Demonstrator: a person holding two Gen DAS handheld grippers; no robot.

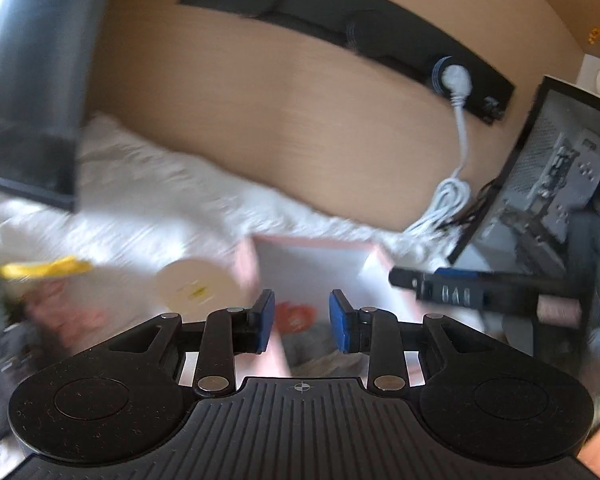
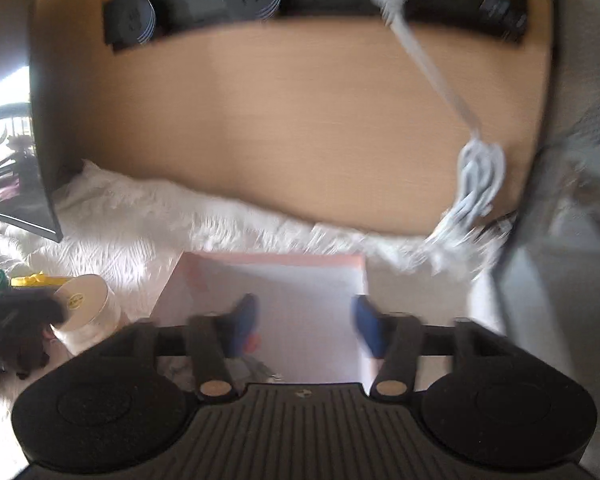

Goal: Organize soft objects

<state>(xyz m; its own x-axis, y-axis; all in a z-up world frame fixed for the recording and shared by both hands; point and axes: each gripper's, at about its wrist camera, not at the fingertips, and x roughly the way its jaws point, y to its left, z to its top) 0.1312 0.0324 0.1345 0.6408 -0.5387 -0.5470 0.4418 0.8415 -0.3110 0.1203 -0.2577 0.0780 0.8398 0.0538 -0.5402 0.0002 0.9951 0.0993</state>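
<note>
Hovering over a pink box (image 1: 256,268), both grippers sit w/ jaws apart, nothing between pads. L to R: yellow item (image 1: 46,269) at far left on white fluffy rug (image 1: 148,184), cream round tub (image 1: 198,288) just beside box's left wall, left gripper (image 1: 302,326) above box w/ orange soft object (image 1: 296,317) inside, right gripper (image 2: 304,326) over box interior, wider gap. White cable (image 1: 454,196) coiled near wood panel (image 1: 300,128), right. Frames blurred.
</note>
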